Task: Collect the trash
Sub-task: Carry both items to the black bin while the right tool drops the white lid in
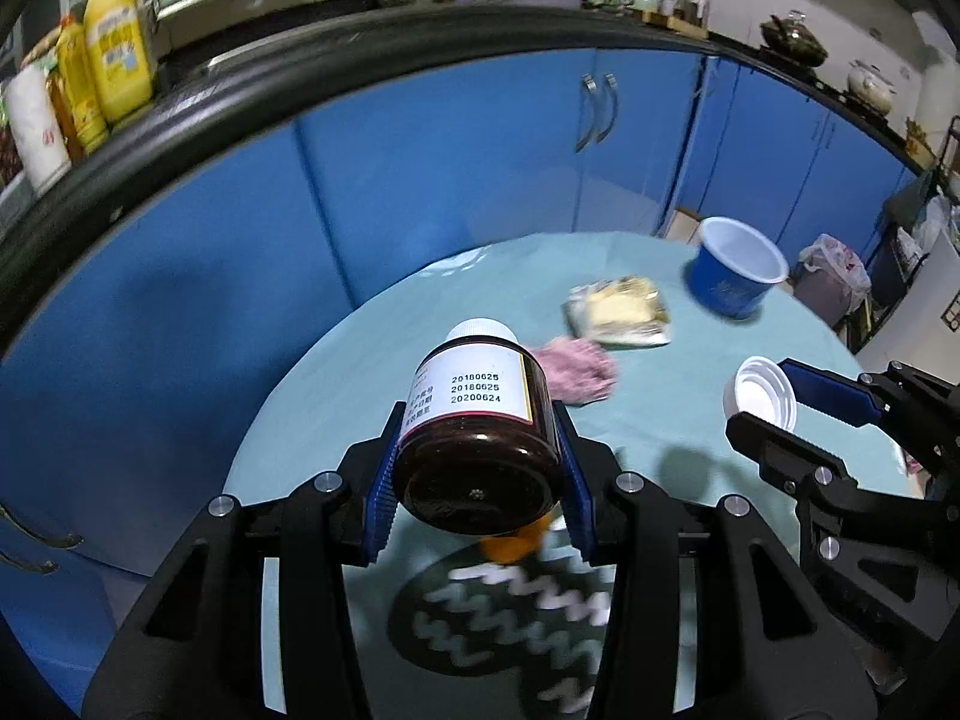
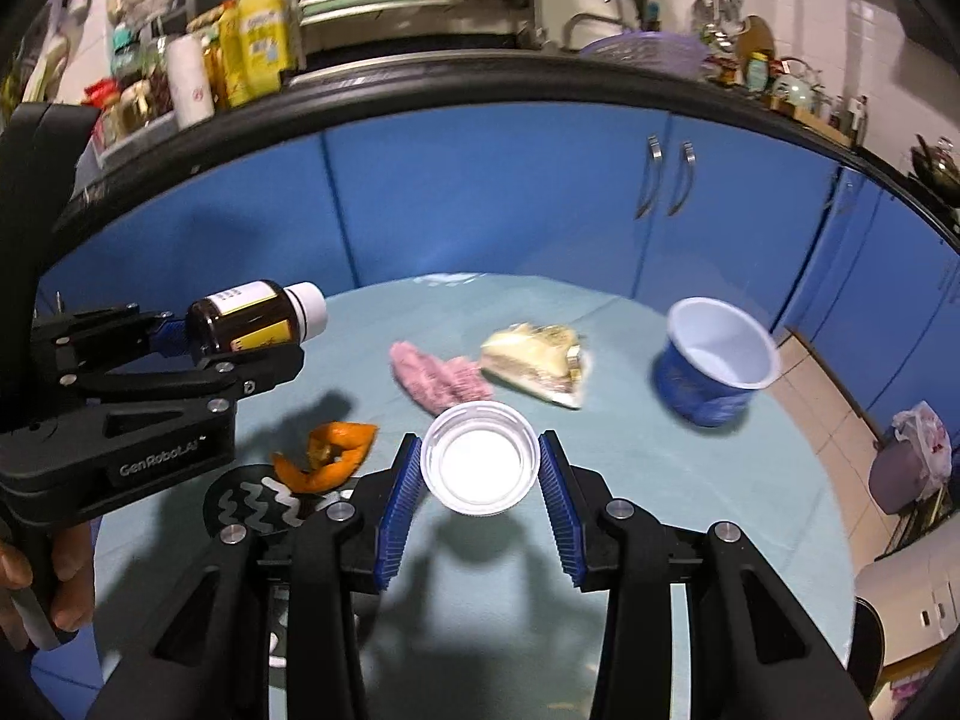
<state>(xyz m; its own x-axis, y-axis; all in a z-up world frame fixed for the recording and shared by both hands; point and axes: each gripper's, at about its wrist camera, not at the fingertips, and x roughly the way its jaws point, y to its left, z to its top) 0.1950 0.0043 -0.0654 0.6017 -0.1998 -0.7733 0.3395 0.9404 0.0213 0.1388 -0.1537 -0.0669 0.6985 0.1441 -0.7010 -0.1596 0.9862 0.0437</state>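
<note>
Two tongs are in view: the left tongs [image 1: 480, 468] low in the centre of the left wrist view, and the right tongs [image 2: 480, 474] low in the centre of the right wrist view.

One brown medicine bottle [image 1: 477, 420] with one white cap.

One white lid [image 2: 479, 459].

One blue cup [image 2: 714, 360], right of the frame.

One wrapped food packet [image 2: 534, 369], middle of the frame.

One pink crumpled cloth [image 2: 435, 381] beside it.

One piece of orange peel [image 2: 330, 459], lower left.

One dark round mat [image 2: 258, 504] with white zigzags.

One round bench [image 2: 660, 480] with a pale green cover.

One lined trash bin [image 2: 912, 462] at the right edge.

Two yellow bottles [image 2: 264, 30] at upper left.
</note>
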